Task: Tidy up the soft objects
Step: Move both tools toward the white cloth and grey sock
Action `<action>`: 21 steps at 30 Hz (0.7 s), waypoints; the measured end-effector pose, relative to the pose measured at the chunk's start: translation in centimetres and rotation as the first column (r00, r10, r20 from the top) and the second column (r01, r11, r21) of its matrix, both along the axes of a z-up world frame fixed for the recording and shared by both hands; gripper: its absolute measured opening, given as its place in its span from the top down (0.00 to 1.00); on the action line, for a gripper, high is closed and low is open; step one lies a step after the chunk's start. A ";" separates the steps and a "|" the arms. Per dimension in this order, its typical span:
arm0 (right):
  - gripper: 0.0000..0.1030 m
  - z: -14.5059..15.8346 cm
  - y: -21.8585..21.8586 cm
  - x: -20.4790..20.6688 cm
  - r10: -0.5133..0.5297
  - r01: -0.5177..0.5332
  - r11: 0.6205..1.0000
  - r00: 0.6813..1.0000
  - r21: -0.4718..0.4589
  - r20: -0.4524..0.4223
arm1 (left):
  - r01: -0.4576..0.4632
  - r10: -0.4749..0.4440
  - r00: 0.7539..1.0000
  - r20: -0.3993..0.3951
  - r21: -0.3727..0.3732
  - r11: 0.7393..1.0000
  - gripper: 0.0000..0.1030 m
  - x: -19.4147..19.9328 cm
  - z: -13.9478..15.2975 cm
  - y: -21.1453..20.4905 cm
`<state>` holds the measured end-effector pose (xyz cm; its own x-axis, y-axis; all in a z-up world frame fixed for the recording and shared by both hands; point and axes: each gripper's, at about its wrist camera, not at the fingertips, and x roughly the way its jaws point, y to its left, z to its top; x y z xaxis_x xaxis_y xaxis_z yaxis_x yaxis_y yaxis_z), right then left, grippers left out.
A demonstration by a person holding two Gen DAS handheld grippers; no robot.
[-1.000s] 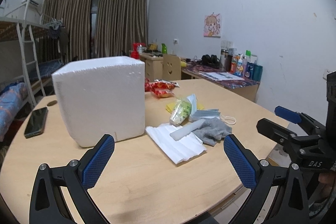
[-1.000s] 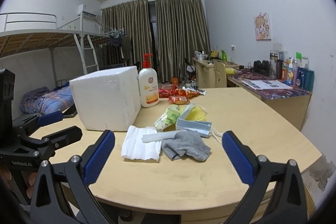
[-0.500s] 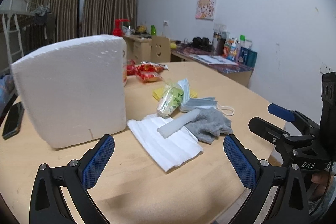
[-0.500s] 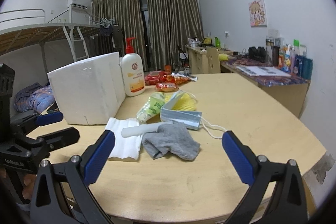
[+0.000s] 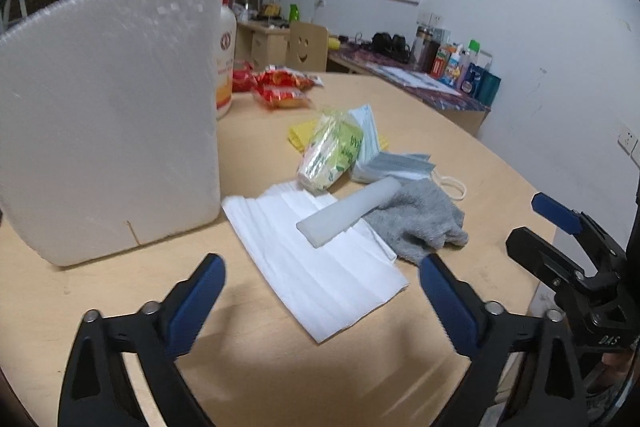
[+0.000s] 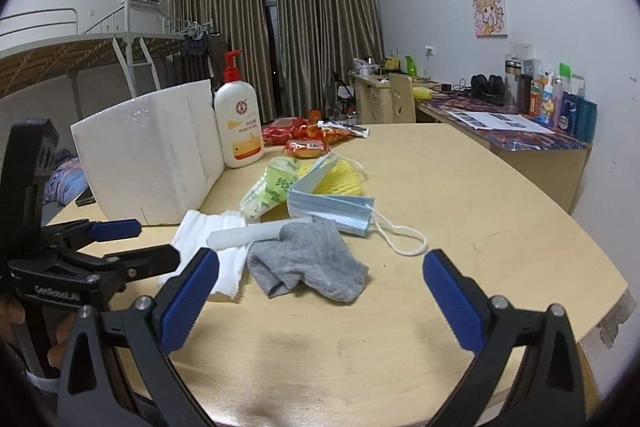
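Observation:
A pile of soft things lies on the wooden table: a white folded tissue sheet, a white foam strip across it, a grey sock, blue face masks, a green-printed plastic packet and yellow foam netting. A white foam box stands left of them. My left gripper is open, low over the tissue's near edge. My right gripper is open, just in front of the grey sock. Each gripper shows in the other's view.
A lotion pump bottle stands behind the foam box. Red snack packets lie further back. A phone lies left of the box. The table edge curves round on the right; a side desk with bottles lines the wall.
Both grippers moved forward and lower toward the pile. The left one swung right past the foam box to the tissue; the right one neared the sock. Both stay open.

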<state>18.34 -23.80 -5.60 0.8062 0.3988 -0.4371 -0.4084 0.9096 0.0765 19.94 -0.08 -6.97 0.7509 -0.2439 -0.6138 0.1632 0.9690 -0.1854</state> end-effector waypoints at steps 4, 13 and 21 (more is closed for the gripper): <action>0.00 -0.1 0.1 0.5 -0.002 0.001 1.000 1.000 -0.013 -0.007 | 0.016 -0.018 0.998 -0.065 -0.026 1.000 0.22 1.2 -1.1 0.0; 0.00 -0.5 0.5 1.9 0.001 -0.002 0.999 1.000 -0.041 -0.020 | 0.020 -0.020 0.992 -0.123 -0.001 1.000 0.27 2.2 -2.1 -0.4; 0.00 -0.9 1.4 3.1 0.015 -0.018 0.997 0.999 -0.071 -0.038 | 0.009 -0.001 0.992 -0.128 0.066 0.998 0.57 2.2 -2.3 -0.9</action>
